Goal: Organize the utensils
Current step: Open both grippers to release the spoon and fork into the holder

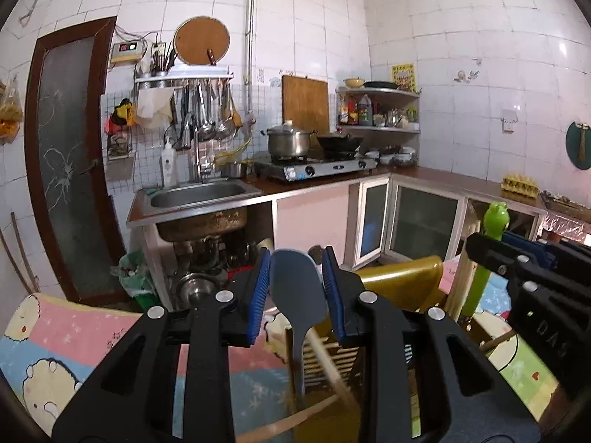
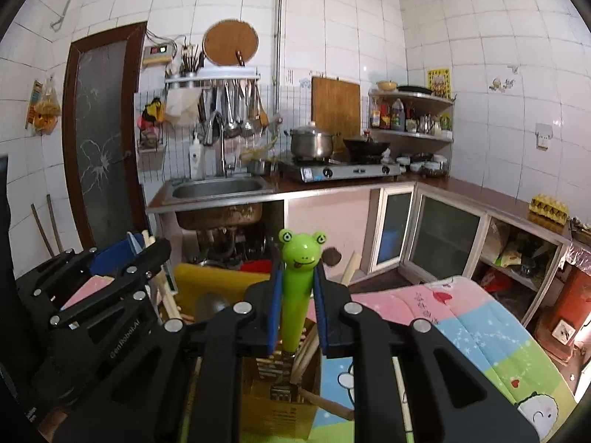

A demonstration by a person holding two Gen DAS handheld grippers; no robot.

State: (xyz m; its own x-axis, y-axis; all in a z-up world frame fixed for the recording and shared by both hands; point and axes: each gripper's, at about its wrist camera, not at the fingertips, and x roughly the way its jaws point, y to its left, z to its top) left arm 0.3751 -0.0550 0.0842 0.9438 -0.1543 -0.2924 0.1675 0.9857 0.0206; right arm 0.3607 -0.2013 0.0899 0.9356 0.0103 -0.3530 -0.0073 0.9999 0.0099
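The left gripper [image 1: 295, 295] stands open, its blue pads either side of a grey spatula [image 1: 297, 288] without clearly touching it; the spatula rises upright from a wooden holder [image 1: 325, 354] crowded with chopsticks [image 1: 328, 361]. Just beside it, the right gripper [image 2: 298, 295] is clamped on a green frog-headed utensil [image 2: 297, 277], which stands upright in the same holder. A yellow chair back [image 1: 402, 280] sits right behind, and a cartoon-print quilt [image 2: 461, 317] spreads underneath. Beyond are the sink [image 1: 199, 193] and the stove [image 1: 317, 166] with its pot [image 1: 290, 140].
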